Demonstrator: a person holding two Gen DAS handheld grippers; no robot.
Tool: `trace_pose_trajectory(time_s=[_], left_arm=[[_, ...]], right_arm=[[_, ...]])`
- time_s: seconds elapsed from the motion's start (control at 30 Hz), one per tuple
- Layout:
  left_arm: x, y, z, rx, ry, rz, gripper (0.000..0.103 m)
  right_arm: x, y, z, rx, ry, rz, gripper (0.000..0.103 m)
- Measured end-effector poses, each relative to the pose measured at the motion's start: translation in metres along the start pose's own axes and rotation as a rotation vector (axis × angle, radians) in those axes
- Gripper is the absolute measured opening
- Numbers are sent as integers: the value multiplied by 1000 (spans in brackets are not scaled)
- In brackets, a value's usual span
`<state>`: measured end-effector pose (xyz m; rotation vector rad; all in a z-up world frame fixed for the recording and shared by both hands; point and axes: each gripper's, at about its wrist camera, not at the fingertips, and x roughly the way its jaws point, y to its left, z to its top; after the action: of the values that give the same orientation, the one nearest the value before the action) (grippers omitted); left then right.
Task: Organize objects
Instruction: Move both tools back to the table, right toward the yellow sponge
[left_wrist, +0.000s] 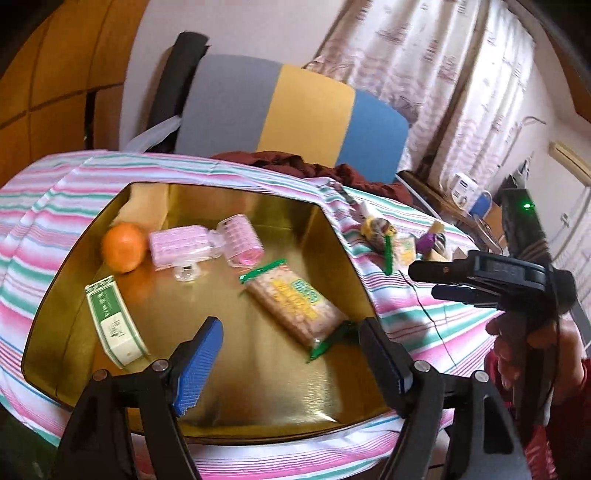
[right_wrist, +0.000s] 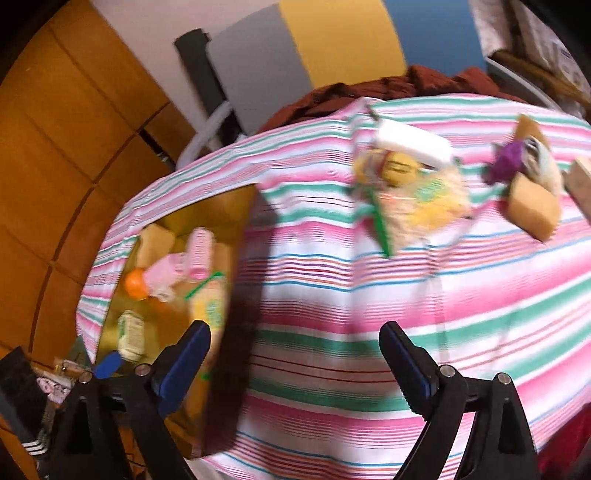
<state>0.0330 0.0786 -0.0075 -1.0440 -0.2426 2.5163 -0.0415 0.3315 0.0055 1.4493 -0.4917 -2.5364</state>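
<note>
Grippers are both seen spread wide with nothing held between their blue pads. Left gripper (left_wrist: 291, 354) is poised over a gold tray (left_wrist: 258, 387) set on a striped cloth (left_wrist: 424, 317); inside the tray an orange (left_wrist: 123, 247), a pink roller pack (left_wrist: 207, 245), a green-and-white box (left_wrist: 112, 325) and a snack packet (left_wrist: 293, 308) are already gathered. Right gripper (right_wrist: 295, 369) is aimed at bare cloth (right_wrist: 332, 295), with the tray (right_wrist: 236, 229) off to its left. Loose items yet to be sorted lie ahead of it and slightly to the right, well apart from its pads: a second snack packet (right_wrist: 417, 206) with a yellow item (right_wrist: 399, 170) and a white one (right_wrist: 413, 144) touching it, then a purple object (right_wrist: 509, 157) and a tan block (right_wrist: 532, 206) farther right. That packet's long axis appears to run diagonally across the gripper's line, though blur makes this uncertain. By judgement, the right gripper is the nearer one for the pile.
</note>
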Motion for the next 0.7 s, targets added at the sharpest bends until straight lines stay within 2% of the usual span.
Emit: trace_pose_trajectory(time_s=[0.37,0.6,0.7], left_arm=[[9,-46,1,69,27,-68,77],[23,-85,5,135,60,-98,77],[27,-101,2,176,73,-101,77]], right_arm=[[-14,-116,13,176,24,-161,94],[-25,-185,27,353,3,-202,98],[-29,-202,37,381,-20,-253,101]])
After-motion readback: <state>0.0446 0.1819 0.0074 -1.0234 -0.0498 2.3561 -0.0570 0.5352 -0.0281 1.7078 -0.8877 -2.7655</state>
